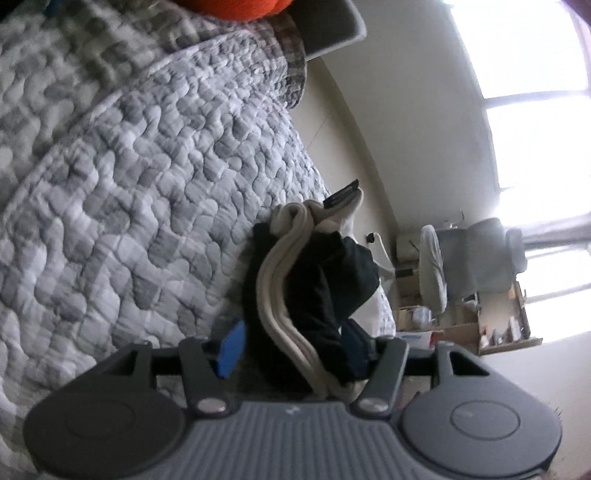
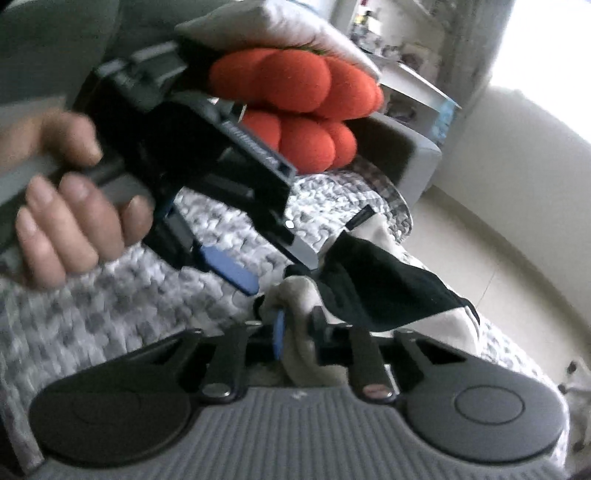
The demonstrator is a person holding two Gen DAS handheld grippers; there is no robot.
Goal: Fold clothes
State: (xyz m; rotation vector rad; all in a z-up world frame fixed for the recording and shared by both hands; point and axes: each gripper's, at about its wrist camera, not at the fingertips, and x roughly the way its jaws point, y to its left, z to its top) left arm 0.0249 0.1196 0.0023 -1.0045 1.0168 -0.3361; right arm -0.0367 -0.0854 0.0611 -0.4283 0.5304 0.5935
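A black garment with beige trim [image 1: 314, 295] is bunched up over the quilted bed [image 1: 129, 184], a black tag at its far end. It sits between the jaws of my left gripper [image 1: 293, 349]. The far blue pad touches the cloth; the near blue pad [image 1: 231, 350] stands just off it, so the jaws are open. In the right wrist view a hand [image 2: 74, 221] holds the left gripper [image 2: 273, 266] above the bed. My right gripper [image 2: 297, 332] is shut on a beige fold of the garment [image 2: 376, 288], whose black part hangs to the right.
An orange plush cushion [image 2: 295, 103] and a grey pillow [image 2: 277, 26] lie at the bed's head. Beyond the bed's edge are pale floor [image 2: 480, 240], a draped grey chair [image 1: 469, 258], open cardboard boxes [image 1: 498, 325] and a bright window [image 1: 535, 110].
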